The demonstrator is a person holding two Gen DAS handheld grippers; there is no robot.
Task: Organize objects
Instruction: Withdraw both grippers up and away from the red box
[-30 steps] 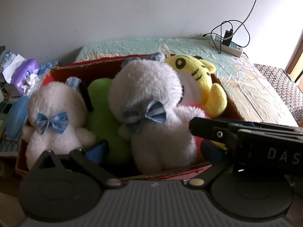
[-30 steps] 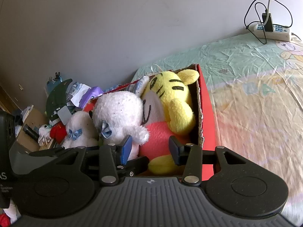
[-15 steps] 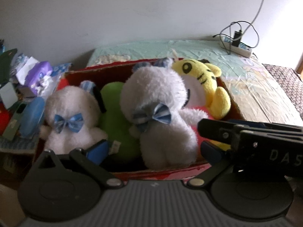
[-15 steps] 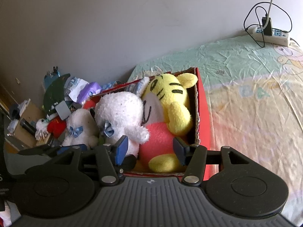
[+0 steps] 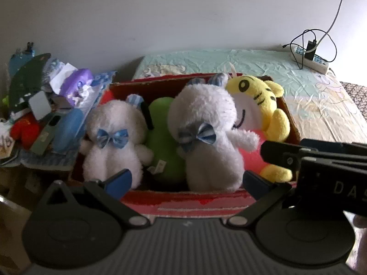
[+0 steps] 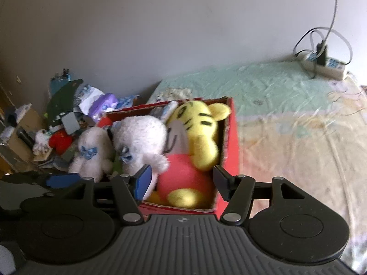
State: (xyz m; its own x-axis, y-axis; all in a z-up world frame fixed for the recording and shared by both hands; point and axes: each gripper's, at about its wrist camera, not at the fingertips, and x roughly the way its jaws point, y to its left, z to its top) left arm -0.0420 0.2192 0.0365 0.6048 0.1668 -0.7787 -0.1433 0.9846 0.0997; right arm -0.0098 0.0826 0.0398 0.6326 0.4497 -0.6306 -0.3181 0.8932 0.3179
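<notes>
A red cardboard box (image 5: pixel 197 202) sits on the bed and holds several plush toys. In the left wrist view they are a small white dog with a blue bow (image 5: pixel 112 142), a green toy (image 5: pixel 164 146), a bigger white dog with a blue bow (image 5: pixel 208 137) and a yellow tiger in pink (image 5: pixel 261 112). My left gripper (image 5: pixel 185 182) is open and empty in front of the box's near wall. My right gripper (image 6: pixel 181 180) is open and empty, just before the near edge of the box (image 6: pixel 230 142), with the tiger (image 6: pixel 197 137) beyond it. The right gripper's body shows at the right of the left wrist view (image 5: pixel 321 160).
A pile of clutter lies left of the box, with a purple tissue pack (image 5: pixel 75 84), a red toy (image 5: pixel 24 129) and a blue case (image 5: pixel 66 130). A white power strip with cables (image 5: pixel 312 58) rests on the bed's far right by the wall. The bed sheet (image 6: pixel 298 126) stretches right of the box.
Both grippers have pulled back from the box, so the box and toys look smaller and farther. Both stay open and empty. The toys have not moved.
</notes>
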